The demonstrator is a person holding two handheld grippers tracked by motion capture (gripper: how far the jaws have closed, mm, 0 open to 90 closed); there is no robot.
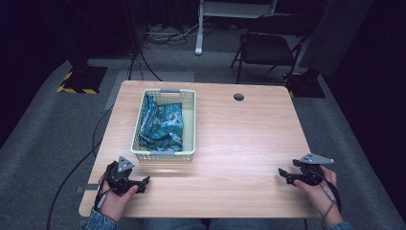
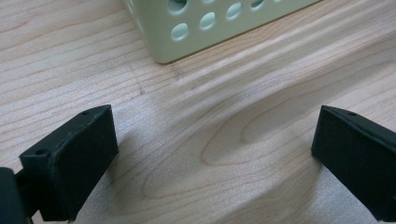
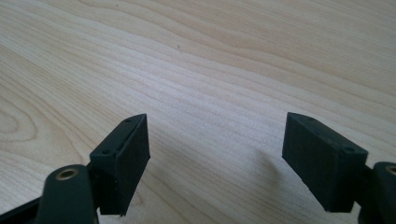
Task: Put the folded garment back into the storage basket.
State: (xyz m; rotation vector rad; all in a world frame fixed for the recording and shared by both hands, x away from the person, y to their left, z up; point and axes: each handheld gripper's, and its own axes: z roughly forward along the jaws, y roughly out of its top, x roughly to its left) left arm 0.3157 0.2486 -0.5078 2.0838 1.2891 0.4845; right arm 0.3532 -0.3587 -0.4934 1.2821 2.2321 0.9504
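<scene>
thing: blue cloth (image 1: pixel 163 125) in the basket (image 1: pixel 189 120), far left on the tabletop (image 1: pixel 239 143) | feel: we think soft, light, floppy | grab: we pinch a top fold | left hand-held gripper (image 1: pixel 145 181) and right hand-held gripper (image 1: pixel 282 173): both open, holding nothing

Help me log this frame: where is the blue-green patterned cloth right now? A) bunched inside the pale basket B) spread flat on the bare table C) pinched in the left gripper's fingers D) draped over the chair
A: in the high view the cloth lies crumpled inside the basket, and both grippers rest apart from it with nothing between their fingers.
</scene>
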